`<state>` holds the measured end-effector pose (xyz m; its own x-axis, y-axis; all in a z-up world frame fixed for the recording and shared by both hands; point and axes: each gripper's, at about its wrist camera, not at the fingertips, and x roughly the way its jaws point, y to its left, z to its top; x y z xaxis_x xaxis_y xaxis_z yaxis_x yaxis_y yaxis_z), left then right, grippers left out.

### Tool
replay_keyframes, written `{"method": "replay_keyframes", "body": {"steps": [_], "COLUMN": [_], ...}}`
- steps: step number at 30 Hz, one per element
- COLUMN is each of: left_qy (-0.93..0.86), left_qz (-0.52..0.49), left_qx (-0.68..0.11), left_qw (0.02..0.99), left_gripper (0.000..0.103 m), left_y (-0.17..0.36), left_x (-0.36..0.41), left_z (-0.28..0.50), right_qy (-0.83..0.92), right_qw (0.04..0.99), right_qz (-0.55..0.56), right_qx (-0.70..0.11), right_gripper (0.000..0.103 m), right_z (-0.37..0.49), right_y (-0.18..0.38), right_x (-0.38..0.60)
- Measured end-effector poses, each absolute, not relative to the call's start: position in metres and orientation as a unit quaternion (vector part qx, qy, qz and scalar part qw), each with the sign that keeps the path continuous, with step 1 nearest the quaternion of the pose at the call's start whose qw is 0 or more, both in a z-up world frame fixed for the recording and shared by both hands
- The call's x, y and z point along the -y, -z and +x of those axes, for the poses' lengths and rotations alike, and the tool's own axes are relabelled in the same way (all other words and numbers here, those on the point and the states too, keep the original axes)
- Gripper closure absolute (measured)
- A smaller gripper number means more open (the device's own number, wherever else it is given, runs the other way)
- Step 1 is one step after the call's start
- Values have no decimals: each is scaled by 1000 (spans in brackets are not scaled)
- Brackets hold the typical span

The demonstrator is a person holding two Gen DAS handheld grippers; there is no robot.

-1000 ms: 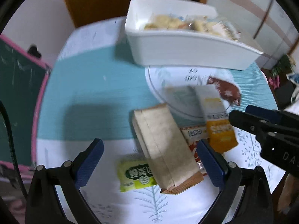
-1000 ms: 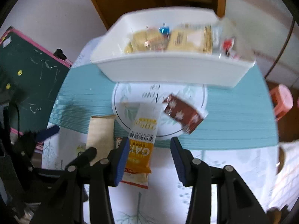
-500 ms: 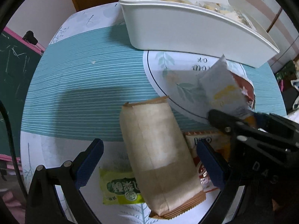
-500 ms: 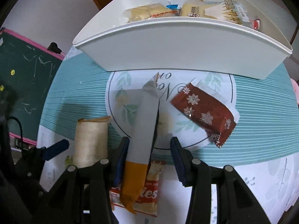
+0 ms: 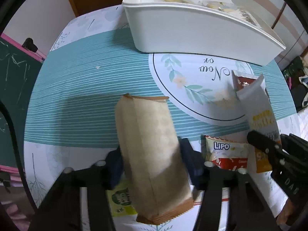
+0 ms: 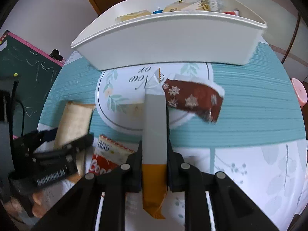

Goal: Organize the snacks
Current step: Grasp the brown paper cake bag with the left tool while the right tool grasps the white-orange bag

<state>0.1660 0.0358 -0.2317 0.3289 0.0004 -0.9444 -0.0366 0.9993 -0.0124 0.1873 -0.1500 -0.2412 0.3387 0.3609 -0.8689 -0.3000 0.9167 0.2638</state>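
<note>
A: What has the left gripper [image 5: 152,160] got?

B: The tan packet [image 5: 152,152]. It lies near the table's [image 5: 77,88] near edge, long axis running from that edge toward the white bin [image 5: 192,30] at the far edge. The jaws are closing with the packet between them, blue pads at its two long sides; whether they press yet I cannot tell. A green packet [image 5: 120,202] peeks out beneath it.

A: And further right?

B: A red and white Lipo packet [image 5: 225,156] lies flat between the two tools. Then the right gripper [image 6: 154,165] is clenched on the grey and orange stick packet [image 6: 155,127], gripped low, its free end tilted up toward the bin. A brown snowflake packet [image 6: 192,98] lies just beyond, on the round white print.

A: Which hand is nearer the bin?

B: Judging from both views, neither by much; the bin is straight ahead of both, already holding snacks. Each load should travel forward and up over the near wall.

A: Surface and room?

B: Teal-striped cloth with leaf prints; a chalkboard [image 6: 23,73] left, a wooden door behind, a pink stool [image 6: 300,94] right.
</note>
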Motion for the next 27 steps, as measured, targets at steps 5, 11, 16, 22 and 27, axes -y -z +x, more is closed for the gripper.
{"method": "replay_keyframes", "body": {"steps": [5,11,16,22,27], "left_qy": [-7,-4,10,35,55], "left_qz": [-34,-48,-51,-36,-29], "left_qx": [-573,-547,-532,-506,-473], "left_qw": [819,836,845,861,879], "left_gripper": [56,56,56,56,56], "left_y": [229,212,196,163,118], "left_x": [-37,-38,-36,-18,-7], "left_z": [157,145,141,139,146], "right_qy": [-202,-200,-208,-225,-238], "right_qw": [815,823,831,840,854], "right_qz": [54,84,102,110,113], "right_qx": [-540,-525,-506,-481,-449], "right_gripper": [85,85,85,85,85], "right_z": [180,174,170,164,167], "right_y": [242,233,216,192,160], "right_x": [160,176,184,184,183]}}
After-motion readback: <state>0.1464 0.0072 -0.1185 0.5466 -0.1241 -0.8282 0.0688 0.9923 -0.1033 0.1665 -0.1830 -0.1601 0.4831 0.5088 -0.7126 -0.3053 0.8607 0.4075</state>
